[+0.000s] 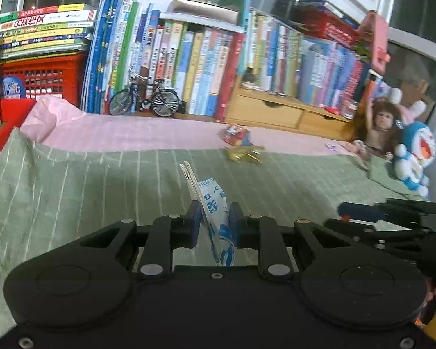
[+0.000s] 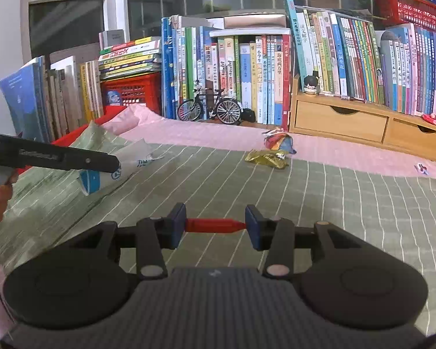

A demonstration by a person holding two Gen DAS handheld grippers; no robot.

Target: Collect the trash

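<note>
My left gripper is shut on a white and blue wrapper, which stands up between its blue pads; the same wrapper shows at the left of the right wrist view under the left gripper's black finger. My right gripper is shut on a small red piece held crosswise between its pads. Farther off on the green striped cloth lie a gold wrapper and a crumpled colourful wrapper. These appear as the gold wrapper and colourful wrapper in the left wrist view.
Rows of books, a red crate, a model bicycle and a wooden drawer unit line the back. A doll and a blue plush toy sit at the right. A small scrap lies on the pink cloth.
</note>
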